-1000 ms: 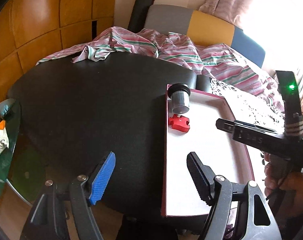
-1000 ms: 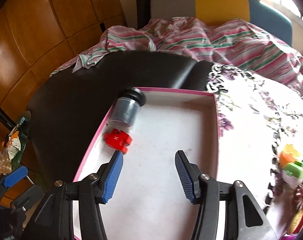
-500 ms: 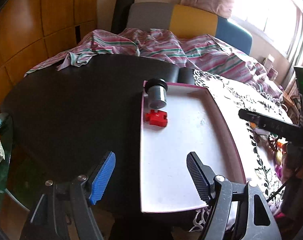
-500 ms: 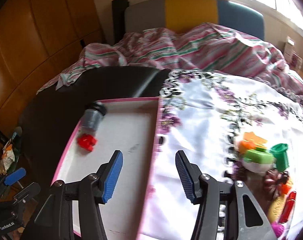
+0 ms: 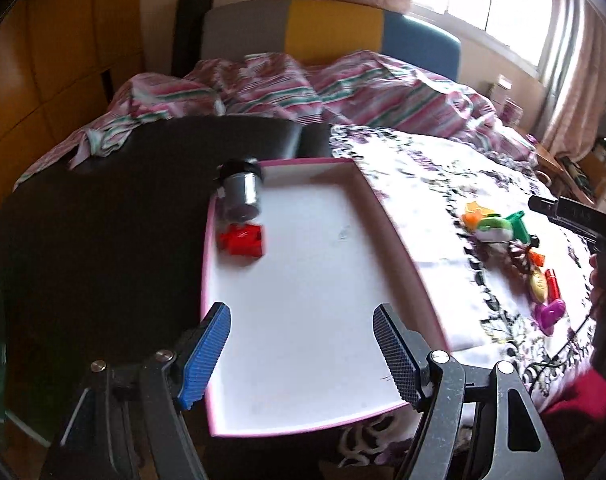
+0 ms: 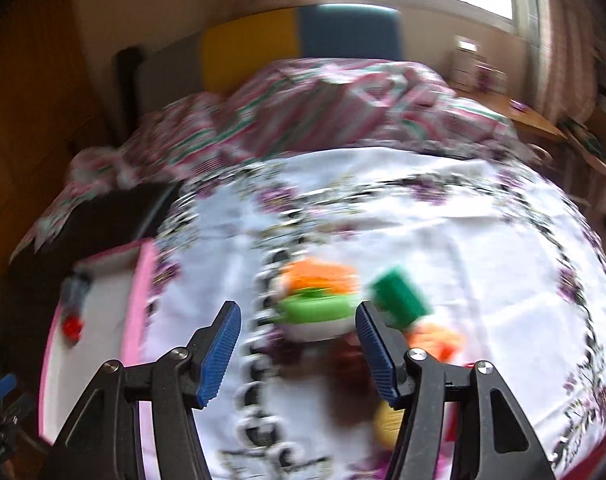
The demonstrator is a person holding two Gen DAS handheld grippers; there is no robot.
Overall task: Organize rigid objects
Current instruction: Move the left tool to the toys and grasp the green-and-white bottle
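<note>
Your left tool [image 5: 303, 354] gapes wide, empty, over pink-rimmed tray [image 5: 387, 216] — grey cylinder [image 5: 243, 196], red block [image 5: 242, 240] inside. Your right tool [image 6: 297, 354] spread wide, empty — above blurred toy pile [image 6: 319, 308] on floral cloth [image 6: 483, 280].

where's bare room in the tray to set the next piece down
Most of the pink-rimmed tray floor is free: everything from the red block toward the near rim and across to the right wall. The far-left corner is taken by the grey cylinder and the block. On the floral cloth, the toy cluster is crowded.
</note>
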